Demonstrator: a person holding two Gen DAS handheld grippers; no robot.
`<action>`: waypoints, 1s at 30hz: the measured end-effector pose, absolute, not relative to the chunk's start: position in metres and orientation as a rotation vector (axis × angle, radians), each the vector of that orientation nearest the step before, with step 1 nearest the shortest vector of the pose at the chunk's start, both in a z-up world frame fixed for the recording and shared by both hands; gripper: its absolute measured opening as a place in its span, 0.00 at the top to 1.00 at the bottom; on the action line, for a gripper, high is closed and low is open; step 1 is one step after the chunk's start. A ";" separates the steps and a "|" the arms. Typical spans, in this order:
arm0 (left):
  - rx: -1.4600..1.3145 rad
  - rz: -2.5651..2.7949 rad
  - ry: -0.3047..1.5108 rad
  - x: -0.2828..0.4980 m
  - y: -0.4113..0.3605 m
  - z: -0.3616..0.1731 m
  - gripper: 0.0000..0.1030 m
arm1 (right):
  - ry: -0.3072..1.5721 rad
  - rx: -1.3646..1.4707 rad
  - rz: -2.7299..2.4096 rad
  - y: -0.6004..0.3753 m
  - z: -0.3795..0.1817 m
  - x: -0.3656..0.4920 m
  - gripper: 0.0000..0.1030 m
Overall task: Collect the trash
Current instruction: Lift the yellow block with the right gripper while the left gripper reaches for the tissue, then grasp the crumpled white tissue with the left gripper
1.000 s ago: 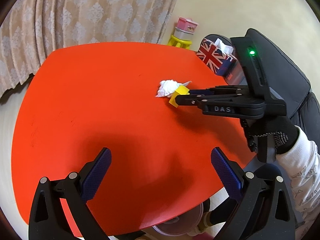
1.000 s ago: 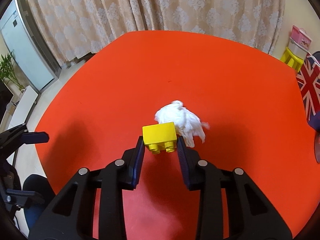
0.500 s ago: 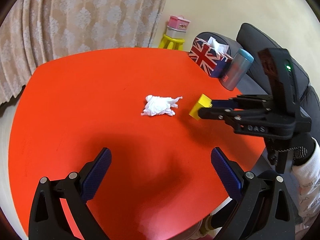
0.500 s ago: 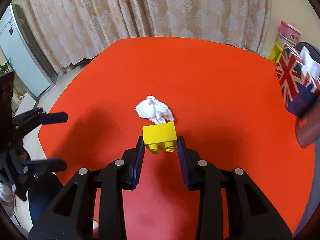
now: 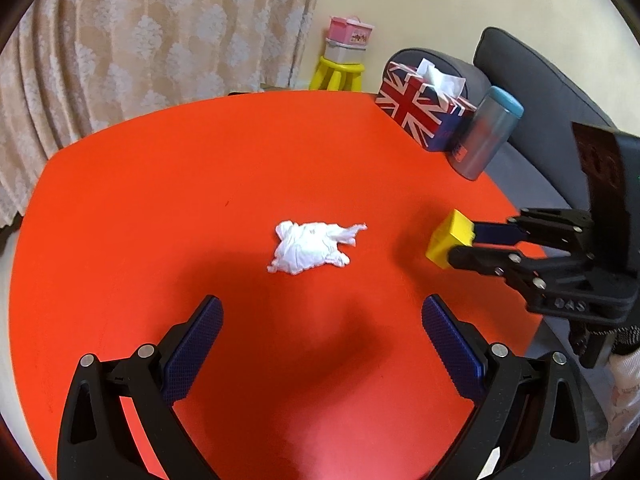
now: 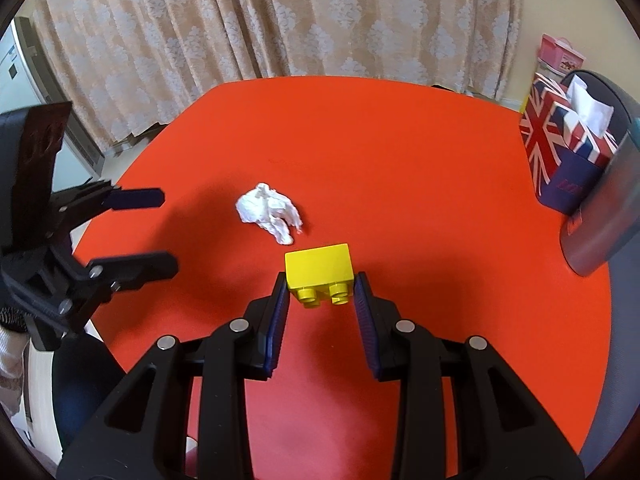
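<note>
Two hand-held grippers over a round orange-red table top. The right gripper is clamped on a small yellow plastic building brick, studs turned toward the camera, the brick carried clear of the table; the left gripper hangs with its blue-padded jaws wide apart and nothing between them, aimed down at the table. The trash, a crumpled white paper tissue, lies loose near the middle of the table, just ahead of the open left jaws and well apart from the brick.

Judged step: the free left gripper takes the tissue while the right carries the brick aside. To do it well, bring the open jaws down so they straddle the wad's thick body rather than its thin twisted tail; let the pad tips nearly meet the table before closing, since soft paper slips out of a high pinch; close fully, then lift straight.

At the table's far right edge stand a Union Jack patterned cardboard tissue box and, just beside it, a grey cylindrical tumbler with a light-blue lid.

Writing: raised letters on the right gripper's black body read roughly "DAS"; pale lettering on the box's dark side is illegible.
</note>
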State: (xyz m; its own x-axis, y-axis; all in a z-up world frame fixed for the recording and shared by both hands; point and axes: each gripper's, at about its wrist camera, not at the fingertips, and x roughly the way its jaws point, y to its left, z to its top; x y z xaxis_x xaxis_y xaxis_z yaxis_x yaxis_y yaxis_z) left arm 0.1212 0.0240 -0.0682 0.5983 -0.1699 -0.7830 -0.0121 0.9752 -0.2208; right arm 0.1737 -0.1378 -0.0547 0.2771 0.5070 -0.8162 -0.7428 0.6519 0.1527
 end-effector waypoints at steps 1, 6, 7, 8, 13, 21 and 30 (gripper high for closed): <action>-0.211 -0.093 0.932 0.126 0.024 -0.069 0.07 | 0.976 -0.279 0.851 -0.139 -0.056 0.175 0.68; -0.193 -0.085 0.964 0.149 0.025 -0.079 0.07 | 0.985 -0.271 0.840 -0.147 -0.059 0.177 0.68; -0.192 -0.084 0.969 0.153 0.025 -0.081 0.07 | 0.986 -0.269 0.838 -0.149 -0.060 0.177 0.68; -0.192 -0.083 0.973 0.156 0.025 -0.083 0.07 | 0.987 -0.268 0.837 -0.150 -0.060 0.177 0.68; -0.195 -0.084 0.993 0.172 0.025 -0.094 0.08 | 0.991 -0.263 0.838 -0.153 -0.062 0.179 0.68; -0.197 -0.080 1.028 0.188 0.023 -0.110 0.52 | 0.996 -0.255 0.844 -0.154 -0.066 0.182 0.68; -0.179 -0.073 1.011 0.176 0.020 -0.108 0.79 | 0.970 -0.241 0.852 -0.155 -0.065 0.177 0.68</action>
State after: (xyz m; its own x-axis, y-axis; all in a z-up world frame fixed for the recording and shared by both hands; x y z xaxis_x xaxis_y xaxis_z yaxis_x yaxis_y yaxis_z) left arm 0.1765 0.0201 -0.1078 0.5299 -0.1435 -0.8358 -0.0218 0.9830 -0.1826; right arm 0.1774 -0.1550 -0.0653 0.2798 0.5267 -0.8027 -0.7283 0.6612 0.1800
